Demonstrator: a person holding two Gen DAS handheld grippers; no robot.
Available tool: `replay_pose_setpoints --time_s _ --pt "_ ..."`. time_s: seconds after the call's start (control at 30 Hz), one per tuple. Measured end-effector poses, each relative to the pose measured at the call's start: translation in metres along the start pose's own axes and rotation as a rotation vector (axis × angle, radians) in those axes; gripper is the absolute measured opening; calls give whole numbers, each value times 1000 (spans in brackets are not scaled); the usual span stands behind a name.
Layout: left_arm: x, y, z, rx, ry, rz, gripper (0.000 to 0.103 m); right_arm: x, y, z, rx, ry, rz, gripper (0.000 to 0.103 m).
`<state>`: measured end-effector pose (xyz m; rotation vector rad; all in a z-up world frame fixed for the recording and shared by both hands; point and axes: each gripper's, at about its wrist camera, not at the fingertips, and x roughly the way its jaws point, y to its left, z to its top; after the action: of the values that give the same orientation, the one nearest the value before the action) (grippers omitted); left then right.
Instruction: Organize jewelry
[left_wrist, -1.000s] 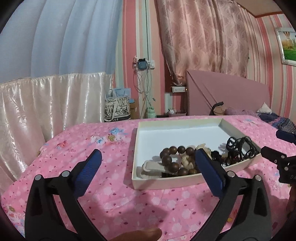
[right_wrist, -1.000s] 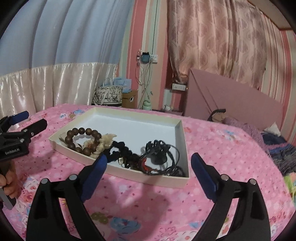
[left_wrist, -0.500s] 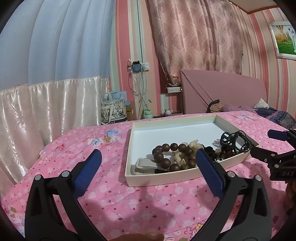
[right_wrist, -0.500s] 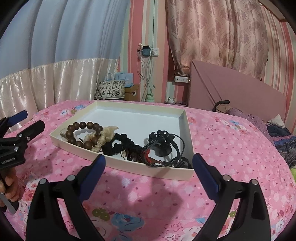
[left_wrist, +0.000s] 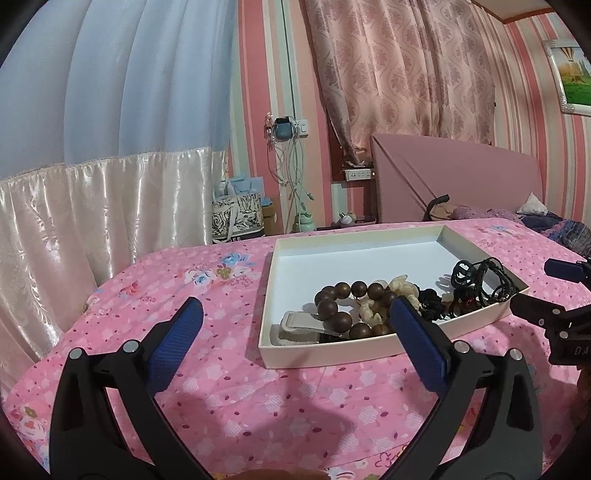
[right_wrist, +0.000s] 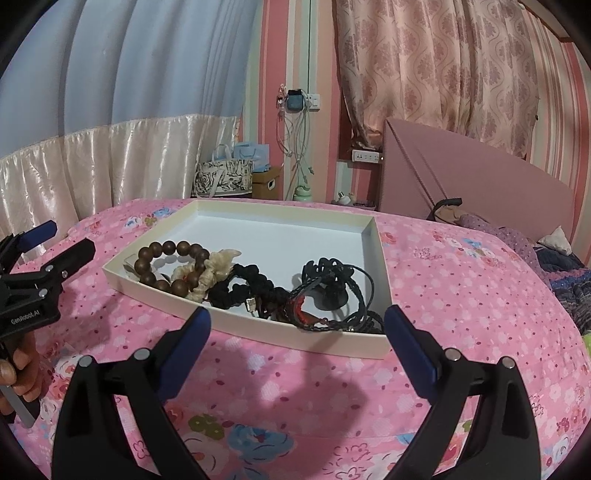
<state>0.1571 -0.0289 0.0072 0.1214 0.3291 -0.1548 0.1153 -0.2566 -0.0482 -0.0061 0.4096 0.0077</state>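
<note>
A shallow white box (left_wrist: 325, 354) (right_wrist: 258, 334) lies on the pink flowered bedspread and holds the jewelry. Inside it are a brown wooden bead bracelet (left_wrist: 338, 308) (right_wrist: 147, 258), a cream bracelet (left_wrist: 400, 286) (right_wrist: 218, 264), a black knotted bracelet (right_wrist: 243, 286), a tangle of black cords (left_wrist: 480, 280) (right_wrist: 332, 291) and a pale clip (left_wrist: 299, 323). My left gripper (left_wrist: 297, 339) hovers open just short of the box's near left corner. Short of the box's near edge, my right gripper (right_wrist: 295, 341) also stands open. Neither holds anything.
The pink flowered bedspread (left_wrist: 184, 295) spreads around the box. A pink headboard (left_wrist: 461, 184) and pillows are at the right. Bags (left_wrist: 236, 218) and a cardboard box (right_wrist: 266, 184) sit on the floor beyond the bed, under hanging cables. A person's hand (right_wrist: 18, 373) grips the left gripper's handle.
Both grippers have tilted up and drawn slightly back, so the box sits a little lower and farther in each view. Both stay open; the jewelry has not moved.
</note>
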Motion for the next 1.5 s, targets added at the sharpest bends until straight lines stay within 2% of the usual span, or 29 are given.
replay_pose_setpoints --time_s 1.5 --pt "3 5 2 -17 -2 6 100 -1 -2 -4 -3 9 -2 95"
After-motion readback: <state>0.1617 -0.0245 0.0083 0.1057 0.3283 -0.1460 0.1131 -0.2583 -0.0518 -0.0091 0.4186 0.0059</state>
